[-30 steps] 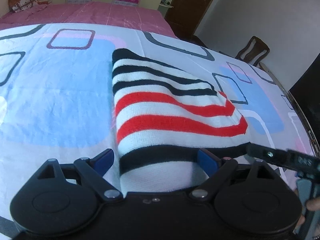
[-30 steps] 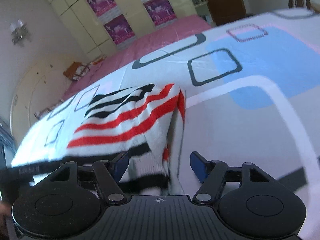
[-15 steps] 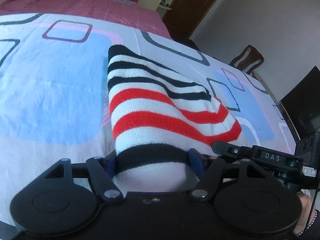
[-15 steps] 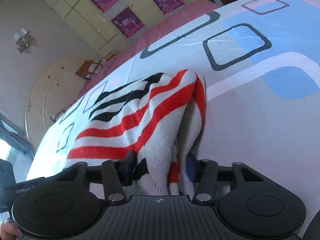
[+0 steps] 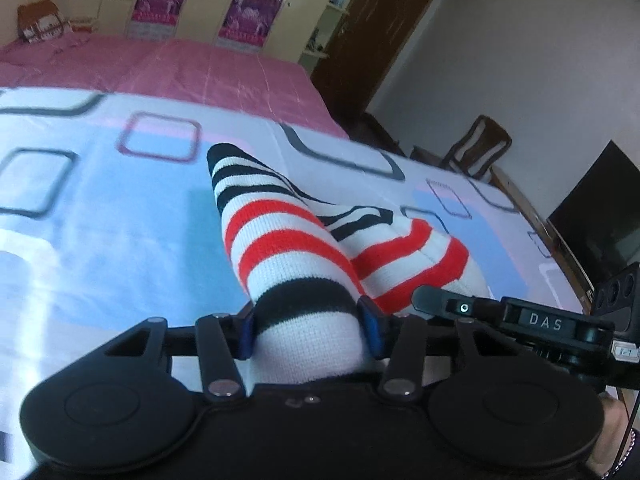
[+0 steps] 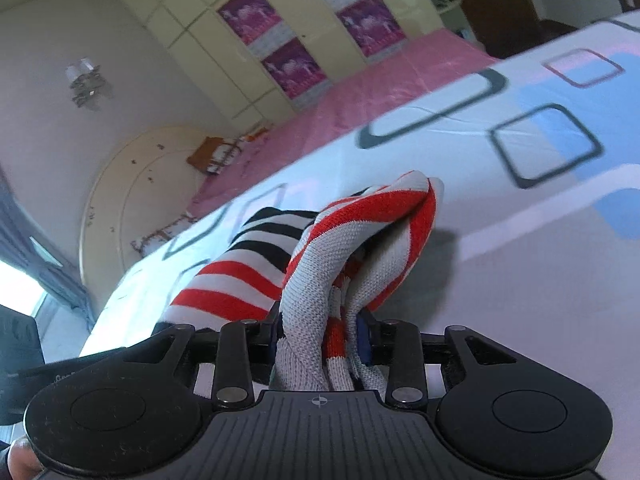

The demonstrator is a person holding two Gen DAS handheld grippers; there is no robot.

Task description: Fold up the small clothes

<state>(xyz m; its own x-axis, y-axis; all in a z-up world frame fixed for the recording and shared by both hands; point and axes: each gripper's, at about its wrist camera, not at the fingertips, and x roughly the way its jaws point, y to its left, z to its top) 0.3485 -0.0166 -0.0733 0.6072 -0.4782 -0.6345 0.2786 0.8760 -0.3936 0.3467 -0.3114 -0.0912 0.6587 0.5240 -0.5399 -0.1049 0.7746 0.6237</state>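
Observation:
A small knitted garment (image 5: 280, 236) with white, red and black stripes lies on the patterned bed sheet (image 5: 100, 220). My left gripper (image 5: 306, 332) is shut on its near left edge, at the black band. My right gripper (image 6: 320, 332) is shut on its near right edge, where the bunched cloth (image 6: 360, 248) hangs in folds. The near part of the garment is lifted off the sheet; its far end still rests on it. The right gripper's body (image 5: 540, 320) shows at the right of the left wrist view.
The sheet has blue patches and dark square outlines. Beyond it lies a pink bedspread (image 5: 180, 68), then wardrobe doors with purple posters (image 5: 248, 12). A wooden chair (image 5: 476, 148) and a dark screen (image 5: 596, 216) stand to the right of the bed.
Both grippers closed on the garment's near edge and raised it. The flat cloth now bunches into folds between them, and the views have tilted up.

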